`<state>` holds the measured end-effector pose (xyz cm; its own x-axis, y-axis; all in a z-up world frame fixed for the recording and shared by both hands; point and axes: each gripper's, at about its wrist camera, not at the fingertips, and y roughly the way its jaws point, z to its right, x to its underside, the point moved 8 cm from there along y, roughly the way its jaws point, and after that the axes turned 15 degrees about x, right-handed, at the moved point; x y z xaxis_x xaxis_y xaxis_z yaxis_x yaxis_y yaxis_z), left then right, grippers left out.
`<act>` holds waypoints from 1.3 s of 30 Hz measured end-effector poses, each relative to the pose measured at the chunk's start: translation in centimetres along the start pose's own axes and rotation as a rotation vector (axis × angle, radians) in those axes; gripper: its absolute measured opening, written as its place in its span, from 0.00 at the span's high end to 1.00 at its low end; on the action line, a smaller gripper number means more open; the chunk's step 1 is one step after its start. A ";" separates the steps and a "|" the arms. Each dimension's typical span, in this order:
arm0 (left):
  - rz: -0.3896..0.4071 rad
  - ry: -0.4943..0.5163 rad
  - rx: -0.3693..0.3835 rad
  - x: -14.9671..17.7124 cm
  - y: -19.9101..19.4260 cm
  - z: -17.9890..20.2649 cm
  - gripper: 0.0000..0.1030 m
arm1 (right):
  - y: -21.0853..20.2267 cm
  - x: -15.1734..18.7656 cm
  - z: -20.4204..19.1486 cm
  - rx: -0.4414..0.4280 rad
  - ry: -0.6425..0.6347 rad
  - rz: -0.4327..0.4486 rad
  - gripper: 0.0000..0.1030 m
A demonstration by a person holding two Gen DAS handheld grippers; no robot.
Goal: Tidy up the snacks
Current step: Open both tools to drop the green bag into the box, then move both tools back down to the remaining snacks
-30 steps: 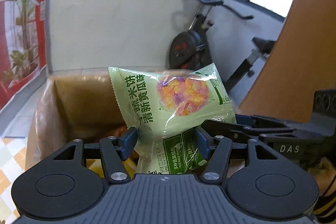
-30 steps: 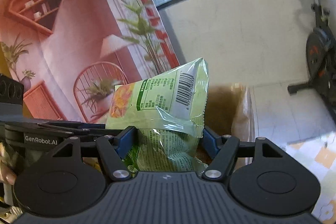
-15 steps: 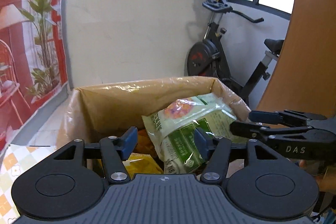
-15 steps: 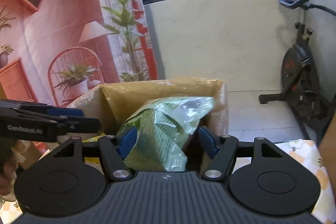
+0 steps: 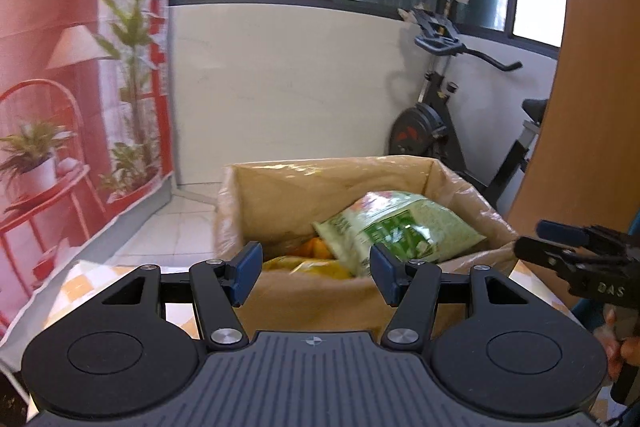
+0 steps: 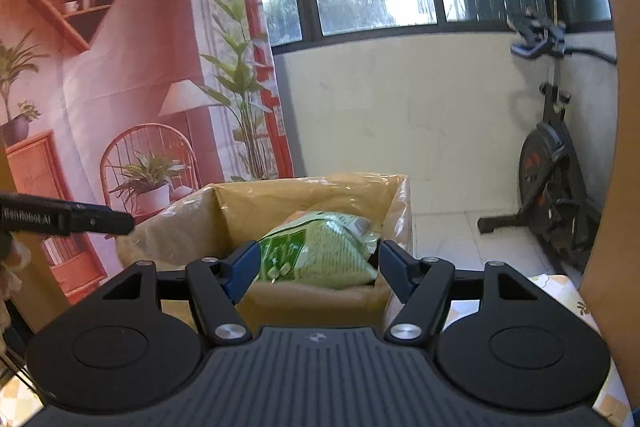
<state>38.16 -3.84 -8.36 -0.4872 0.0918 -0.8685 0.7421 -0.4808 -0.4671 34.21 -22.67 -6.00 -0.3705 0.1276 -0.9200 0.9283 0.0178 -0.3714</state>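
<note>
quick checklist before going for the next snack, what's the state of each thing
1. Green snack bag lies inside the cardboard box: ok.
2. Left tool open, nothing between its fingers: ok.
3. Right tool open, clear of the bag: ok.
4. Both tools drawn out of the box: ok.
5. Room left in the box beside the yellow packets: cannot tell.
6. Next snack in view: not ok, none visible outside the box.
</note>
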 end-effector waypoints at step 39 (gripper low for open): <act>-0.106 -0.242 -0.012 20.8 -1.5 -0.1 0.27 | -0.9 22.1 0.6 0.015 -0.125 -0.129 0.38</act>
<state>26.95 -1.11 -25.72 -0.6573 -0.0711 -0.7503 0.6859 -0.4689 -0.5564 25.16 -20.49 -26.08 -0.4882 0.0010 -0.8727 0.8727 0.0113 -0.4881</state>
